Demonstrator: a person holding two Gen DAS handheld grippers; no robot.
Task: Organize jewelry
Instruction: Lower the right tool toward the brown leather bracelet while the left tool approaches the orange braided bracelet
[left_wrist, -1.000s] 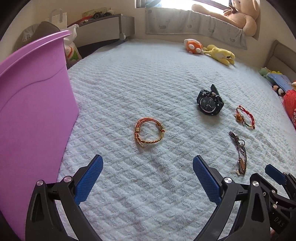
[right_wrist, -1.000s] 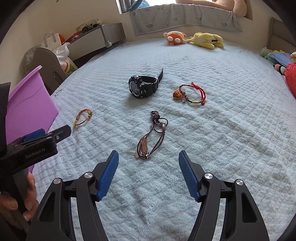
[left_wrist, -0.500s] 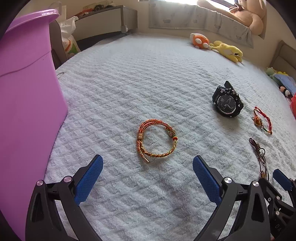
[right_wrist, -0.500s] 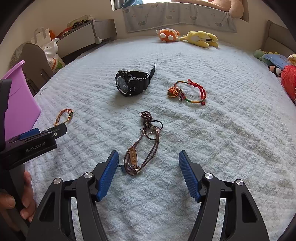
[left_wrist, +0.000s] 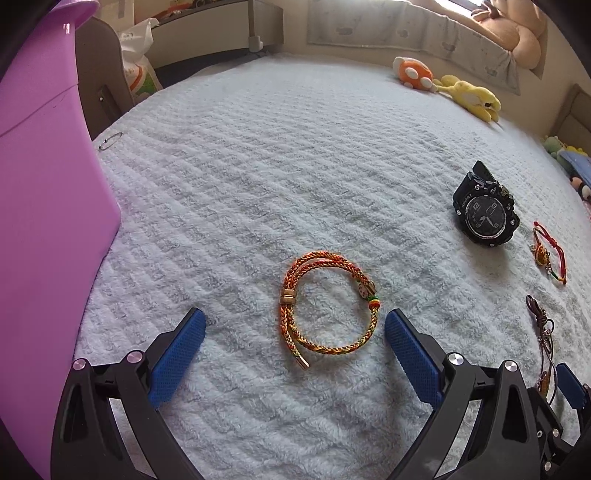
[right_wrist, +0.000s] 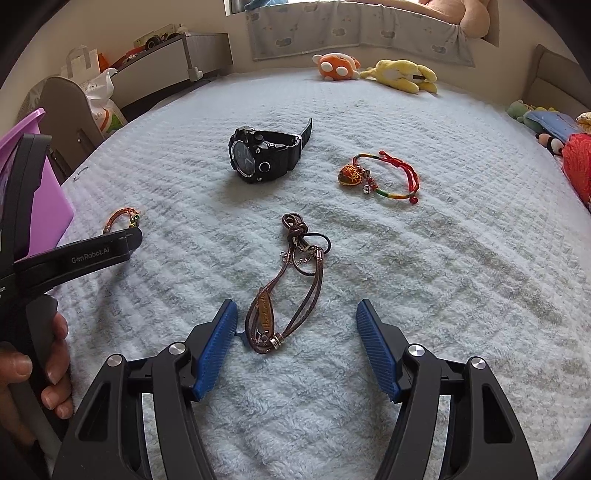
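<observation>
An orange braided bracelet (left_wrist: 327, 302) lies flat on the white blanket, just ahead of my left gripper (left_wrist: 295, 332), which is open with its blue pads either side of it and not touching. In the right wrist view a brown leather cord bracelet (right_wrist: 286, 291) lies between the pads of my open right gripper (right_wrist: 297, 321), its lower end close to the left pad. A black sport watch (right_wrist: 264, 155) and a red string bracelet with a charm (right_wrist: 380, 177) lie farther back. The orange bracelet (right_wrist: 122, 218) peeks out behind the left gripper's body.
A purple bin (left_wrist: 44, 206) stands at the blanket's left edge. Plush toys (right_wrist: 369, 72) lie at the far side under the window, more at the right edge. A small metal ring (left_wrist: 109, 141) rests near the bin. A hand (right_wrist: 33, 369) holds the left gripper's handle.
Both grippers have moved forward and down. The orange bracelet now sits between the left pads, and the brown bracelet has come in between the right pads. Both grippers stayed open.
</observation>
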